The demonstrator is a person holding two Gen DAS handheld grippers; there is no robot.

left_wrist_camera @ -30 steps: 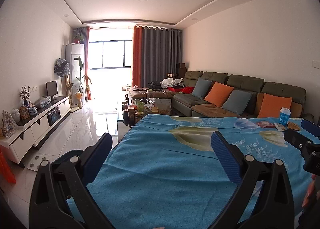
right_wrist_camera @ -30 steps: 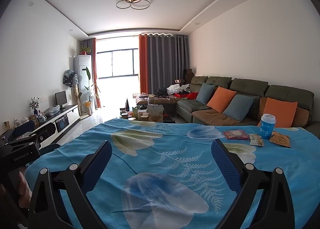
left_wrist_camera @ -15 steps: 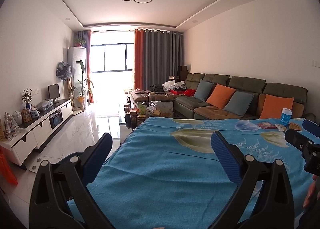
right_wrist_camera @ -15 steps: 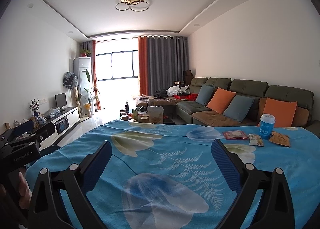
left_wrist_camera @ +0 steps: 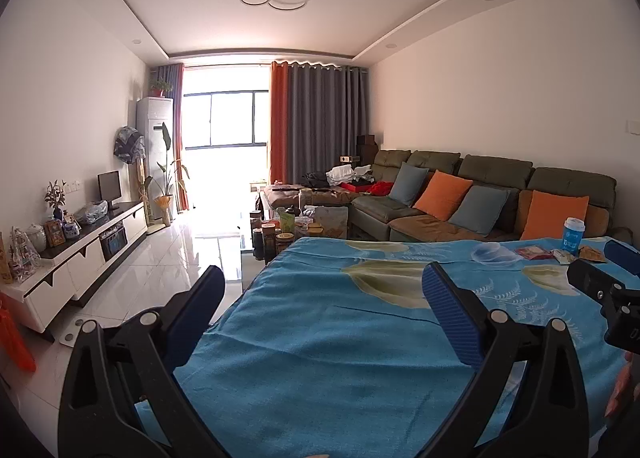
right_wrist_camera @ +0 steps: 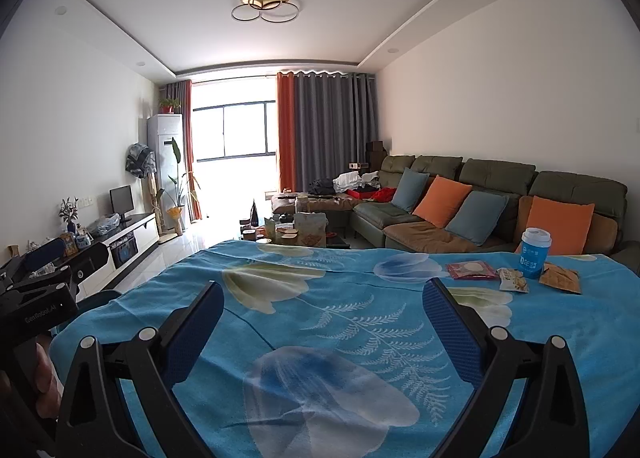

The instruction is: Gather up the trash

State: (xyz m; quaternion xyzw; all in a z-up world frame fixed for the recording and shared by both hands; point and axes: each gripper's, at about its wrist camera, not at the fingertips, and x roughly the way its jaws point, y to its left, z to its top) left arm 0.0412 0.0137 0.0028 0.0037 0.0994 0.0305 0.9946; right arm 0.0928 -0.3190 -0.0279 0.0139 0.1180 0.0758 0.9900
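Living room seen from both wrist cameras. The left gripper [left_wrist_camera: 324,298] and the right gripper [right_wrist_camera: 320,314] hang above a tabletop covered by a blue cloth [right_wrist_camera: 328,322] printed with pale flowers and fern leaves; on each, the jaws stand wide apart with nothing between them. The trash lies in a cluster at the far right of the cloth, just before the sofa [right_wrist_camera: 500,198]: a blue paper cup [right_wrist_camera: 534,254] with a white lid, upright, its white printed lettering too small to read; a red square wrapper [right_wrist_camera: 472,271] with a pale disc pictured on it, lying flat to the cup's left; a small whitish snack wrapper [right_wrist_camera: 514,281] between the two, close to the cup's base; and a brown crumpled wrapper [right_wrist_camera: 560,278] just right of the cup. In the left wrist view the same cluster [left_wrist_camera: 560,250] appears small at the right edge, beyond the right gripper's body. The left gripper's body [right_wrist_camera: 36,306], at the left edge of the right wrist view, bears the printed word "GenRobot.AI"; fingers [right_wrist_camera: 44,378] of a hand show beneath it
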